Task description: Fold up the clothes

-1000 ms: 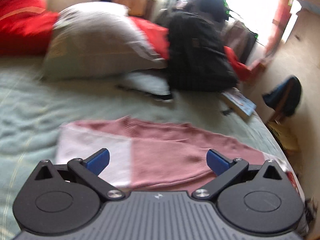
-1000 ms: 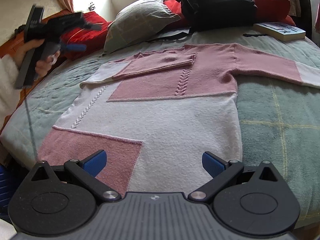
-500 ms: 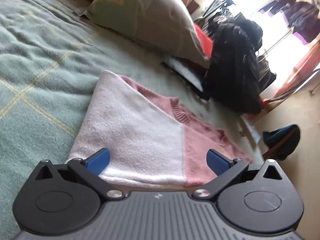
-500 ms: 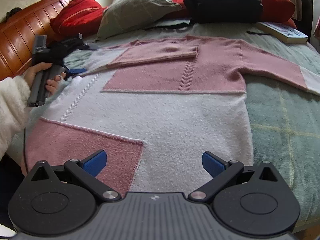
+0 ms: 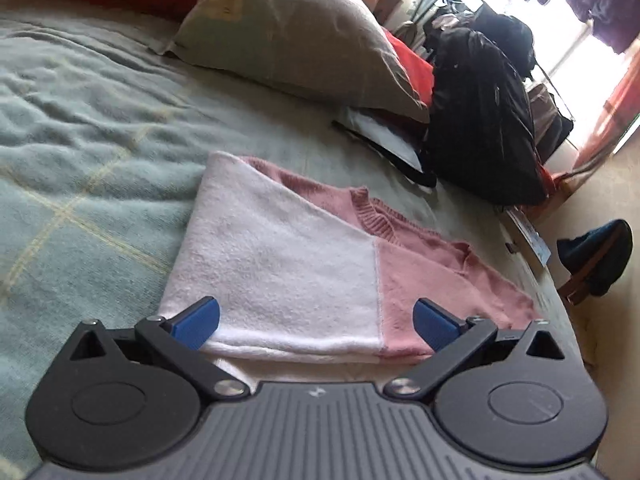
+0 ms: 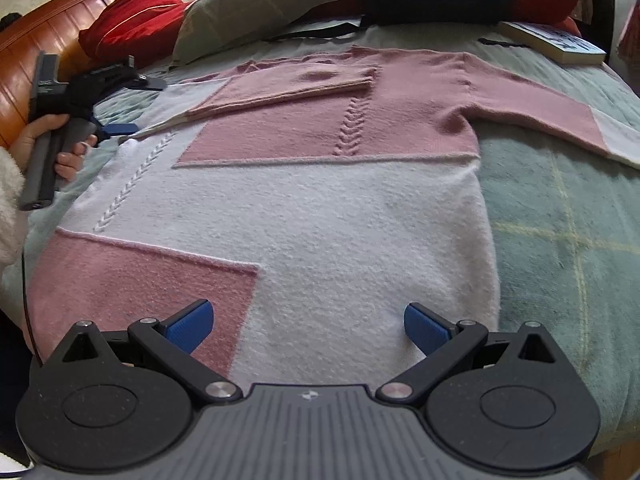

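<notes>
Both jaws wide open, holding nothing. Left gripper (image 5: 316,318) sits at the sweater's (image 6: 320,208) folded sleeve (image 5: 280,264). Risk: a shallow pinch grabs one layer and the fold slips apart.

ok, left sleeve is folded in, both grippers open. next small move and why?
Probably take the right gripper to the outstretched sleeve and fold it in across the sweater: that sleeve lies flat on the blanket, unfolded, and the jaws hold nothing.
</notes>
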Available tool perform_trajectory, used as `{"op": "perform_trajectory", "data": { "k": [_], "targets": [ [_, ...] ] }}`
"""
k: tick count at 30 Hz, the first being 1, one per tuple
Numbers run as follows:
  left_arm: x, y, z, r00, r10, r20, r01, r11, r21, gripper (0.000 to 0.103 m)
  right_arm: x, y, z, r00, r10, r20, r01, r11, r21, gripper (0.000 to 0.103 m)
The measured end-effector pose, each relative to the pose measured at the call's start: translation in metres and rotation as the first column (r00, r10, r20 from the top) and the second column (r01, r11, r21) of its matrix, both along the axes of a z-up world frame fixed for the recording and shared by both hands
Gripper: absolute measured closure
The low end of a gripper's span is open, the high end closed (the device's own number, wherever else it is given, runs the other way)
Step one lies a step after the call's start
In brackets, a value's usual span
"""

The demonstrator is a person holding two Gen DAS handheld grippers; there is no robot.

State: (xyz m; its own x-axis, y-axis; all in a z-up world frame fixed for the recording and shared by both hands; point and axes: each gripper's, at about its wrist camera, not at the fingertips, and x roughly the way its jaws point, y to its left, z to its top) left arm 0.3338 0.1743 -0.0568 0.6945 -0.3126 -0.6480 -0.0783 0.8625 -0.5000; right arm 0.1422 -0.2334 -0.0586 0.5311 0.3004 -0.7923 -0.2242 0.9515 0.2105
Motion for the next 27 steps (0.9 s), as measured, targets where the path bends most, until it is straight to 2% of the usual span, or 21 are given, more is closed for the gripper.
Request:
{"op": "perform_trajectory", "data": {
  "k": [3, 8, 10, 14, 16, 21, 25, 26, 27],
  "targets": [
    [-0.013, -0.009, 0.021, 1.0, -0.024, 0.02, 0.024, 0.999, 0.026, 0.001, -0.001, -0.004, -0.001, 1.0, -0.004, 0.001, 0.004, 1.0, 0.01, 0.0],
    [-0.05, -0.036, 0.068, 0.99, -0.118, 0.078, 0.106, 0.985, 0.139, 0.001, -0.002, 0.0, -0.006, 1.0, 0.014, 0.013, -0.014, 1.0, -0.015, 0.0],
    [-0.064, -0.05, 0.087, 0.983, -0.163, 0.082, 0.144, 0.969, 0.198, 0.001, -0.003, 0.002, -0.009, 1.0, 0.02, 0.019, -0.02, 0.999, -0.027, 0.0],
    [-0.089, -0.081, 0.099, 0.965, -0.247, 0.084, 0.207, 0.921, 0.329, 0.001, -0.009, 0.004, -0.015, 0.998, 0.032, 0.054, -0.03, 0.999, -0.042, 0.0],
    [-0.099, -0.096, 0.088, 0.958, -0.28, 0.066, 0.237, 0.897, 0.374, 0.001, -0.012, 0.004, -0.016, 0.997, 0.04, 0.071, -0.037, 0.998, -0.05, 0.0],
    [-0.119, -0.127, 0.029, 0.945, -0.327, -0.021, 0.304, 0.851, 0.428, 0.001, -0.016, 0.004, -0.02, 0.993, 0.066, 0.097, -0.059, 0.996, -0.069, 0.0],
    [-0.14, -0.142, -0.008, 0.947, -0.32, -0.032, 0.288, 0.8, 0.527, 0.001, -0.019, 0.003, -0.024, 0.99, 0.072, 0.124, -0.064, 0.996, -0.067, 0.0],
    [-0.145, -0.142, -0.013, 0.949, -0.314, -0.031, 0.283, 0.805, 0.521, 0.001, -0.02, 0.003, -0.025, 0.989, 0.073, 0.131, -0.065, 0.996, -0.066, 0.0],
    [-0.15, -0.14, -0.017, 0.953, -0.301, -0.019, 0.269, 0.821, 0.504, 0.001, -0.021, 0.002, -0.026, 0.988, 0.075, 0.137, -0.066, 0.996, -0.065, 0.0]
  ]
}}
